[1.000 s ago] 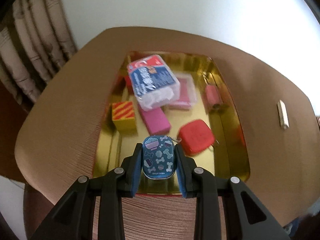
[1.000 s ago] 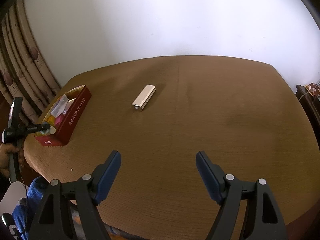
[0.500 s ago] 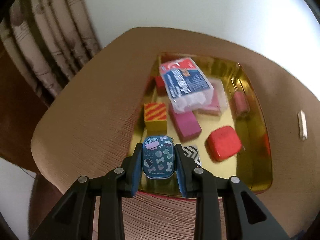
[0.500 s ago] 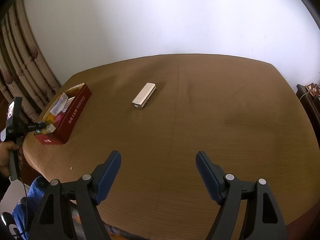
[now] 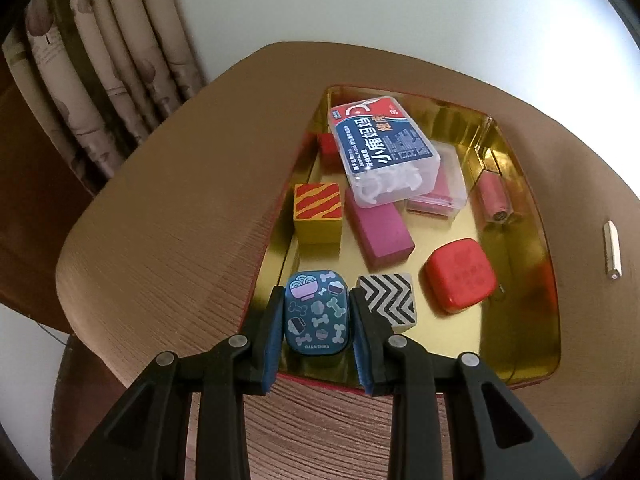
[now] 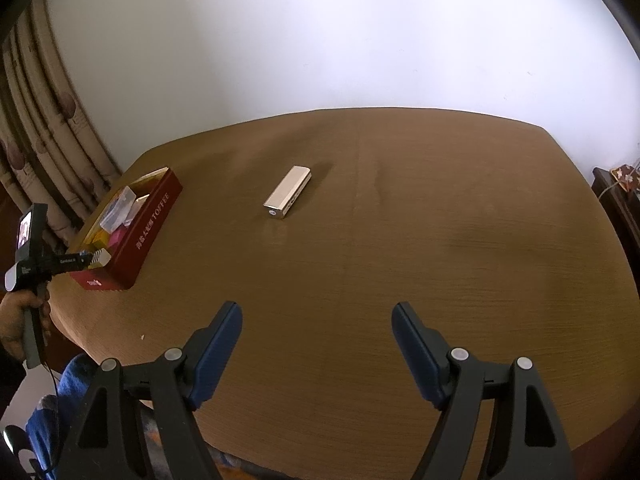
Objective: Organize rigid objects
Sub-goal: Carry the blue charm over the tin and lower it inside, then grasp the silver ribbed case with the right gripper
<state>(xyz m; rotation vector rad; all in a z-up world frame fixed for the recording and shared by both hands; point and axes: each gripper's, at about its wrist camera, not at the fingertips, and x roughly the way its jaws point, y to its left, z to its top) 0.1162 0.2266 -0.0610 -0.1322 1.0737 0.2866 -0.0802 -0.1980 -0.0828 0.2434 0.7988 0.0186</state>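
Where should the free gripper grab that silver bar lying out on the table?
Grip the silver bar across its two long sides near the middle, coming from above with the open right gripper. It lies flat, long and narrow, with clear table on both sides.

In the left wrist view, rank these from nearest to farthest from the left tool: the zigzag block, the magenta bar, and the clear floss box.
Measured from the left tool, which is shut on the blue patterned tin:
1. Black-and-white zigzag block, right beside the tool's right finger.
2. Magenta bar, mid-tray, beyond the zigzag block.
3. Clear floss box, at the tray's far end, resting on other items.
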